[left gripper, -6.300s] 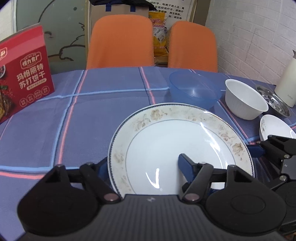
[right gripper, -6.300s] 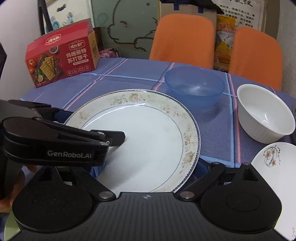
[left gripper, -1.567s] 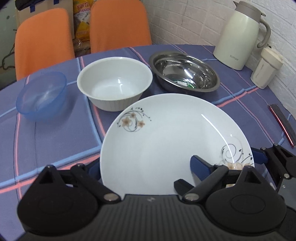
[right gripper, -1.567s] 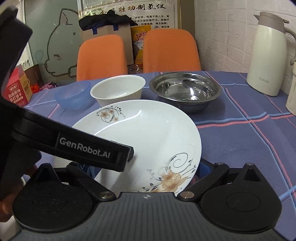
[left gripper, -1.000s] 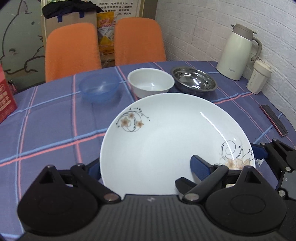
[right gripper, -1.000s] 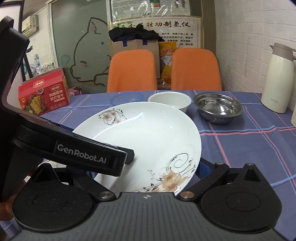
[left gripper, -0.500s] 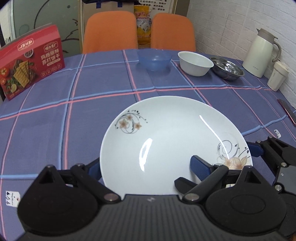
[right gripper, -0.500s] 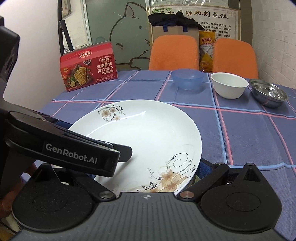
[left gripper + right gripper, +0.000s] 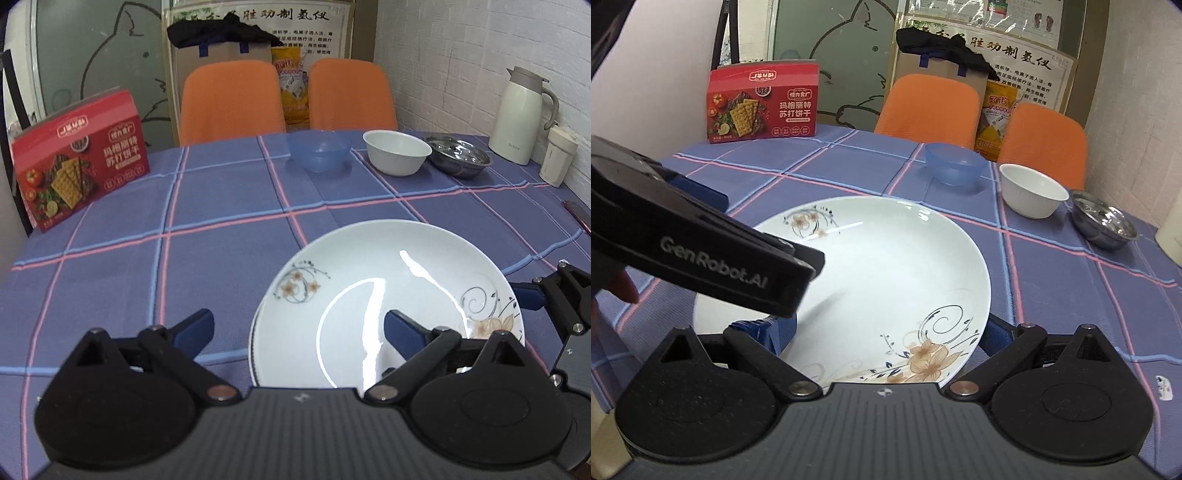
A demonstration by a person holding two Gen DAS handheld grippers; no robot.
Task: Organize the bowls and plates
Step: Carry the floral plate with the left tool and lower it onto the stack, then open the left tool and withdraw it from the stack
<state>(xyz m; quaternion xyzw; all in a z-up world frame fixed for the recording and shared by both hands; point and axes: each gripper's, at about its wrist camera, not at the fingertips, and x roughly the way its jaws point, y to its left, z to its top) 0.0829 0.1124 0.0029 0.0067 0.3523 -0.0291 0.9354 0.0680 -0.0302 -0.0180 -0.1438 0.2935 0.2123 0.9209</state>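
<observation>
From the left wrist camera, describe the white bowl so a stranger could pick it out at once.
Start at the two orange chairs behind the table; three bowls stand in a row on the cloth before them. The white bowl is the middle one, opaque with a plain rim, between the see-through blue bowl and the shiny steel bowl.

Counted: one floral plate, three bowls — blue, white, steel — two orange chairs, one red cracker box, one thermos

Orange chairs, white brick wall
</observation>
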